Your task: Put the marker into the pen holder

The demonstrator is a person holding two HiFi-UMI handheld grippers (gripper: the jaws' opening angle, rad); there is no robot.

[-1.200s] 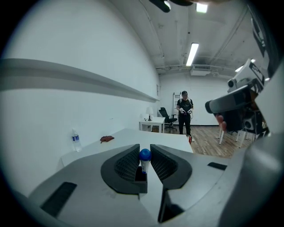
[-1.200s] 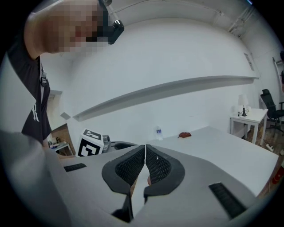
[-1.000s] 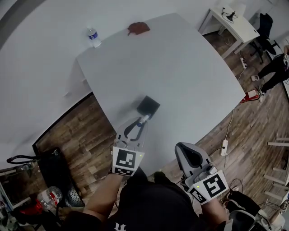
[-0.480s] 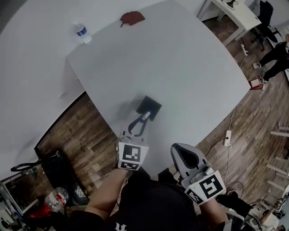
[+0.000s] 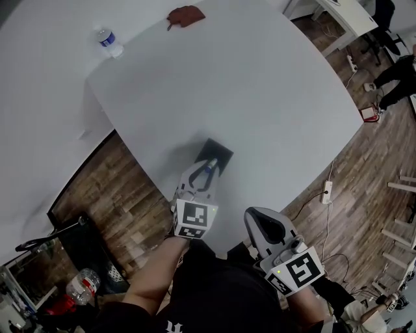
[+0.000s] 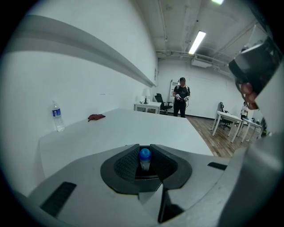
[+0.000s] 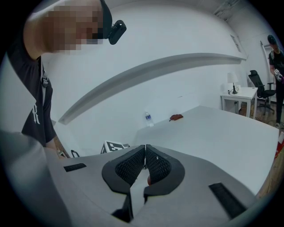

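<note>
The left hand-held gripper (image 5: pixel 204 173) pinches the marker (image 6: pixel 144 158), long axis pointing to 1 o'clock, tip seemingly at the black pen holder (image 5: pixel 218 152); the right hand-held gripper (image 7: pixel 144 163), pressed together, sits farther back at 5 o'clock.

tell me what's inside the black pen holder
Only dark interior shows in the pen holder. The marker, clamped in the left gripper, overlaps its near edge; whether its tip is inside is covered.

Marker (image 6: pixel 144 155): blue cap, white barrel. Pen holder (image 5: pixel 220 151) black. Table (image 5: pixel 260 84) white. My left gripper (image 5: pixel 201 170) and right gripper (image 7: pixel 145 153) grey, cubes black-and-white squares. Cloth (image 5: pixel 185 15) red. Bottle (image 5: pixel 108 42) blue-labelled.
</note>
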